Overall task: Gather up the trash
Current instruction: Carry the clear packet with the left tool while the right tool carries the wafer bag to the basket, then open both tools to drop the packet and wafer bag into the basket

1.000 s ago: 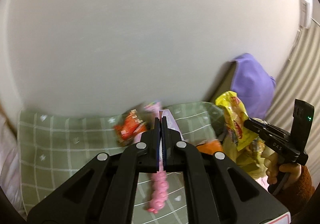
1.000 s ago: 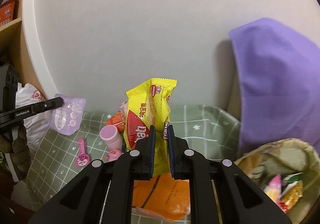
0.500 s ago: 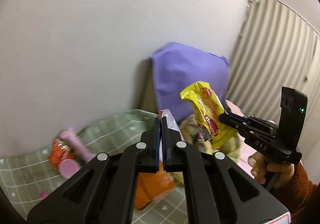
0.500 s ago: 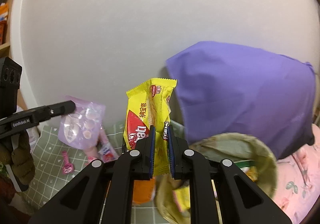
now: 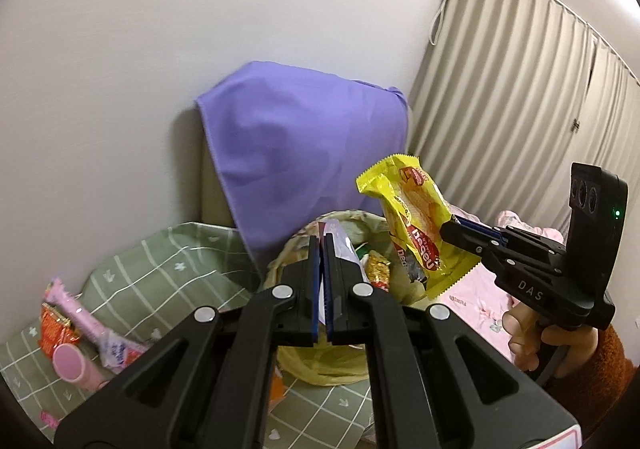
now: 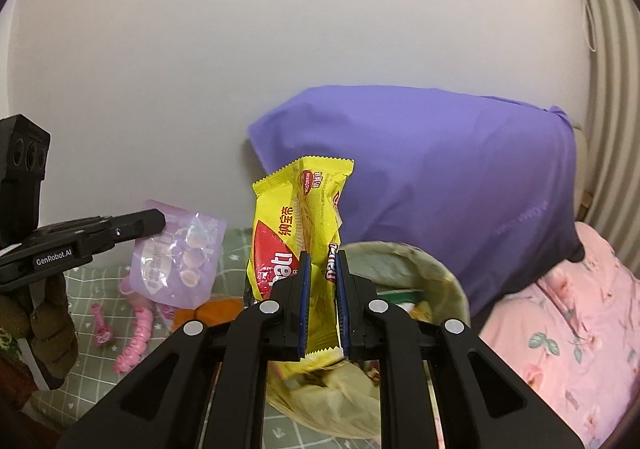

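Observation:
My right gripper [image 6: 322, 261] is shut on a yellow snack wrapper [image 6: 298, 225], which stands upright just left of the trash bag's mouth [image 6: 436, 273]. In the left wrist view the same wrapper [image 5: 412, 225] hangs from the right gripper [image 5: 450, 231] over the yellowish trash bag [image 5: 296, 249]. My left gripper [image 5: 322, 245] is shut on a pale purple pouch [image 5: 340, 245], held edge-on above the bag. Seen from the right wrist, that pouch [image 6: 180, 253] dangles from the left gripper [image 6: 160, 219] over the bed.
A purple pillow [image 6: 440, 177] leans on the wall behind the bag. On the green checked sheet [image 5: 168, 261] lie an orange packet [image 5: 54, 329], a pink tube [image 5: 80, 353] and pink toys [image 6: 134, 337]. A pink floral quilt [image 6: 572, 317] lies right; curtains [image 5: 520, 97] hang beyond.
Both grippers have swung right and a little up, from over the green sheet toward the trash bag. The purple pillow and bag have come to the middle of both views. Both grips are unchanged.

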`<move>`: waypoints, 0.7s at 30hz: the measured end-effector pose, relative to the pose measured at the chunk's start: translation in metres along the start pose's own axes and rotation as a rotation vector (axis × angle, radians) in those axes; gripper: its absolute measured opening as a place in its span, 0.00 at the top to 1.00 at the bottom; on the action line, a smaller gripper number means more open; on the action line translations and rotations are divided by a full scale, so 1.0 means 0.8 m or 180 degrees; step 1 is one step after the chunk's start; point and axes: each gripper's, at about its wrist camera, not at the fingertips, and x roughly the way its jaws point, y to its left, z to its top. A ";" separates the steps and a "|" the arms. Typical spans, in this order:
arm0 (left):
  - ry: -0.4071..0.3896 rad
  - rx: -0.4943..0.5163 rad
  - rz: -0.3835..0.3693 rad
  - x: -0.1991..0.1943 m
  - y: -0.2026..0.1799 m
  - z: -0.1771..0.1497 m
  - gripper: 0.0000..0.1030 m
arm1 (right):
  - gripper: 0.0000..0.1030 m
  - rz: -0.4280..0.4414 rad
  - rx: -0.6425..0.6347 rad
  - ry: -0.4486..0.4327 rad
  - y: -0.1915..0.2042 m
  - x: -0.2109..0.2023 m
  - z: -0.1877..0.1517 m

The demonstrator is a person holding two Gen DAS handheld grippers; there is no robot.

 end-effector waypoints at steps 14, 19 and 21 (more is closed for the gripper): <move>0.0563 -0.0188 -0.0348 0.161 -0.022 -0.003 0.98 | 0.87 -0.0501 0.0193 0.0160 -0.062 0.011 0.002; 0.1004 -0.0098 -0.0206 0.211 -0.022 -0.044 0.98 | 0.87 -0.0531 0.0274 0.0377 -0.079 0.040 -0.011; 0.1160 0.0089 -0.0095 0.218 -0.027 -0.059 0.98 | 0.87 -0.0472 0.0243 0.0473 -0.078 0.052 -0.022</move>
